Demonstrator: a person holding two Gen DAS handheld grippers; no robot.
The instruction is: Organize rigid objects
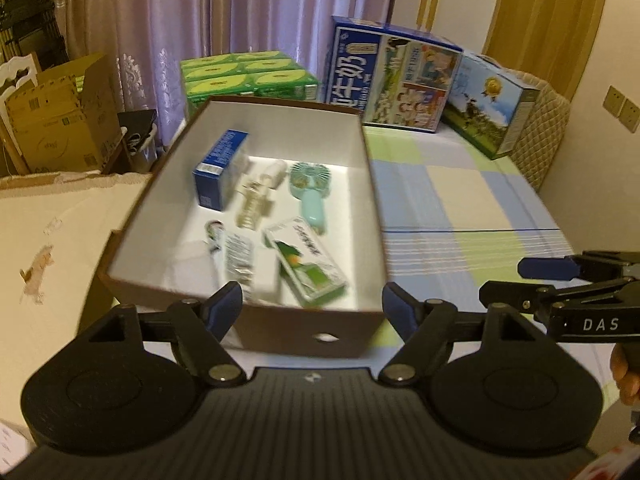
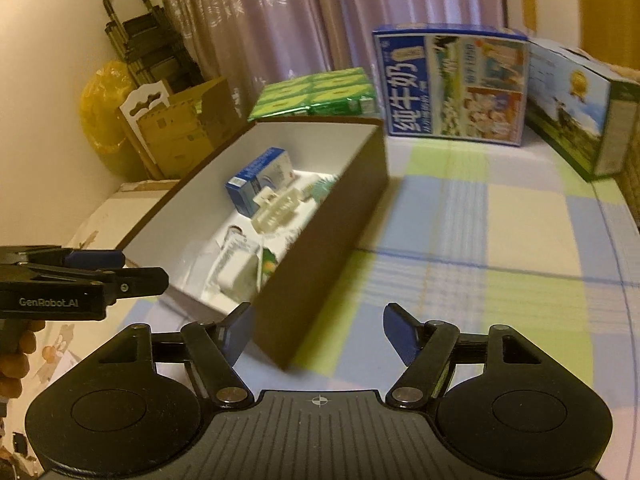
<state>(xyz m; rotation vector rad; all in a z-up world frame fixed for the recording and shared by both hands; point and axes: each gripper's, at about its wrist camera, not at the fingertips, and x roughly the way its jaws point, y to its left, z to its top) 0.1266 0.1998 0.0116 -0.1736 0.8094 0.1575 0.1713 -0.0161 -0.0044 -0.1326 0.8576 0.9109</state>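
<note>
- An open box (image 1: pixel 256 316) is set on the bed (image 1: pixel 460 208), near its left edge.
- A carton (image 1: pixel 219 168), hair clip (image 1: pixel 254 204), handheld fan (image 1: pixel 310 192) and packets (image 1: pixel 308 264) are held inside.
- Milk cases (image 1: pixel 396 80) are stood behind, along the far edge.

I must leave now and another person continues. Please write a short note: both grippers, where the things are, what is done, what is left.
Left gripper: open, empty, near the box.
Right gripper: open, empty, at the box's near corner.
In the box: blue carton, white clip, fan, green carton, white packets.
Done: these are packed.
Left: nothing loose on the cloth in view; check elsewhere.
</note>
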